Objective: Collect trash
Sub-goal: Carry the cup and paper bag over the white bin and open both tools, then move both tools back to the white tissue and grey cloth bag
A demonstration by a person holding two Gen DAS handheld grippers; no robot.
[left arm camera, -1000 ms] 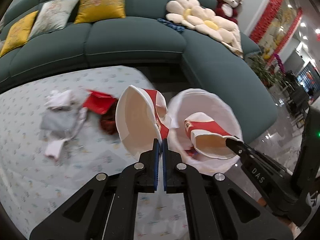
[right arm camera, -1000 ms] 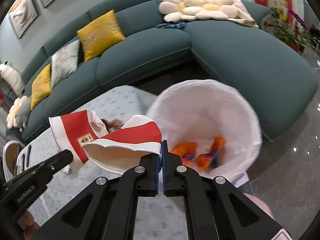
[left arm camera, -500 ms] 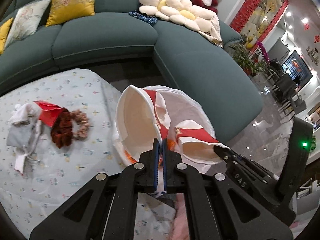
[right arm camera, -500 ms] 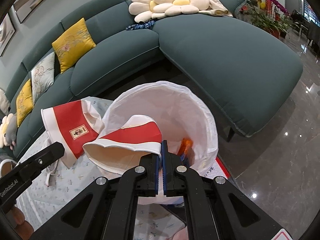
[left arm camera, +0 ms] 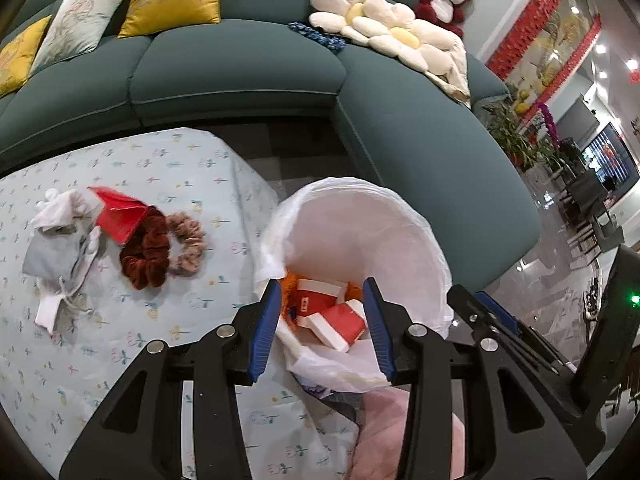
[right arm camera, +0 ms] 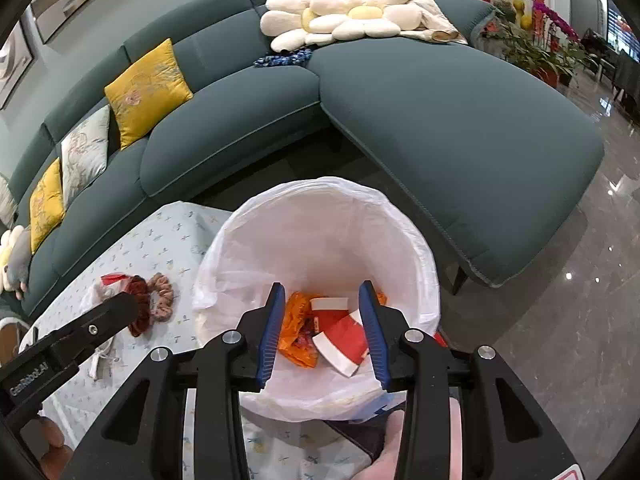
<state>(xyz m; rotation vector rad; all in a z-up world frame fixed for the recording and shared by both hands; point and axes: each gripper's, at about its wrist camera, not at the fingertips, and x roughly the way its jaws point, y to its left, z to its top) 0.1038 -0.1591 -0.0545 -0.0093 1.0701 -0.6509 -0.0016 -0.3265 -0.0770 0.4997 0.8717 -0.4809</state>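
A bin lined with a white bag (left arm camera: 392, 240) (right arm camera: 340, 232) stands beside the table's corner. Two red-and-white paper cups (left arm camera: 332, 312) (right arm camera: 340, 336) lie at its bottom beside orange wrappers (right arm camera: 298, 332). My left gripper (left arm camera: 322, 328) hovers over the bin's mouth, jaws opening, nothing between the pads. My right gripper (right arm camera: 320, 332) does the same just to its right, also empty. A red paper scrap (left arm camera: 118, 216) lies on the table (left arm camera: 120, 352) against white and grey crumpled cloths (left arm camera: 60, 240).
Two scrunchies, dark red (left arm camera: 146, 256) and pink (left arm camera: 186, 244), lie near the scrap. A teal sectional sofa (left arm camera: 240, 76) with yellow cushions, a flower pillow and a plush toy curves behind. Glossy floor (right arm camera: 560, 320) spreads to the right of the bin.
Both grippers carried their cups over the bin and opened. The two cups dropped from the pads and now lie inside the bag.
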